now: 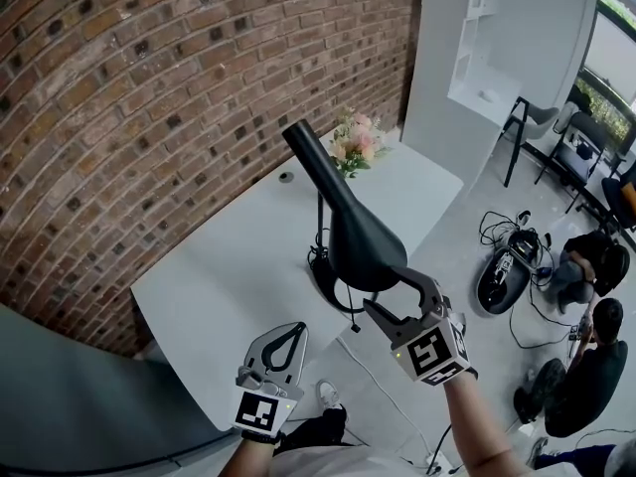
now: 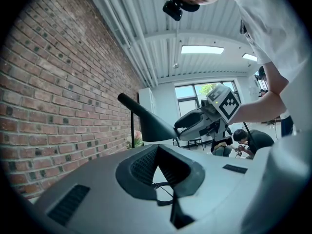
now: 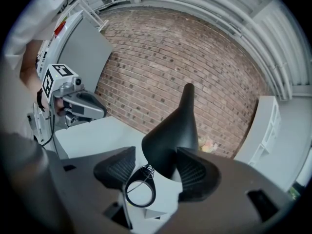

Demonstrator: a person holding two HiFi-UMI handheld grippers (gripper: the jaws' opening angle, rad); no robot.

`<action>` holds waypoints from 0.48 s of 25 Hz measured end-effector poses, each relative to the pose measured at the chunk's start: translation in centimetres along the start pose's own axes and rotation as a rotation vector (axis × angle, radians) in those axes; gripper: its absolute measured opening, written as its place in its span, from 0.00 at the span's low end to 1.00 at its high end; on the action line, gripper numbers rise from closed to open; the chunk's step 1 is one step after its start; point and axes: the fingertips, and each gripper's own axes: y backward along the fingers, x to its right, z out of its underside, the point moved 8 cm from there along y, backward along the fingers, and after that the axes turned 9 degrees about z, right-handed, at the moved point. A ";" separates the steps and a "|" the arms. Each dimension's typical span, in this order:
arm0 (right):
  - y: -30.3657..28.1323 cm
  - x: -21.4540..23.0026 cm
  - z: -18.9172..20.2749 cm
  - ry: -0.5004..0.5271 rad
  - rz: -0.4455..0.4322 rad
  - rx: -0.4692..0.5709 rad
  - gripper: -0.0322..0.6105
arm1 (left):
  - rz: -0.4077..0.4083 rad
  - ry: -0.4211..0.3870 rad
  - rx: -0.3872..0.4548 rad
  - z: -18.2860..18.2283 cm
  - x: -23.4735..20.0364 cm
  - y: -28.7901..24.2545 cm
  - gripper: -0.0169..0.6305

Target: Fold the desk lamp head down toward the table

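Note:
A black desk lamp stands on the white table (image 1: 229, 286). Its cone-shaped head (image 1: 353, 232) hangs slanted over a ring base (image 1: 328, 284), and a slim neck (image 1: 303, 145) sticks up behind. My right gripper (image 1: 381, 286) is open, with the head's lower rim between its jaws. In the right gripper view the lamp head (image 3: 170, 133) fills the gap, close against the right pad (image 3: 197, 172), and the ring base (image 3: 140, 191) shows below. My left gripper (image 1: 296, 331) hovers at the table's near edge, shut on nothing. From it I see the lamp head (image 2: 148, 125) and the right gripper (image 2: 195, 123).
A brick wall (image 1: 149, 97) runs along the table's far side. A bunch of flowers (image 1: 353, 145) stands at the back and a small round fitting (image 1: 286, 177) lies near the wall. The lamp's cable (image 1: 350, 311) drops off the table edge. People (image 1: 581, 366) and cabled gear (image 1: 507, 266) are on the floor to the right.

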 end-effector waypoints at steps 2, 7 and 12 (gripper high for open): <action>-0.1 -0.1 0.1 -0.002 -0.001 -0.003 0.48 | 0.000 0.002 0.002 0.1 -0.1 0.0 0.04; -0.4 -0.2 0.2 -0.001 -0.005 -0.004 0.48 | -0.002 0.007 -0.007 0.2 -0.4 -0.1 0.04; -0.6 -0.2 0.2 -0.004 0.000 -0.007 0.48 | 0.007 0.006 -0.014 0.5 -0.7 -0.5 0.04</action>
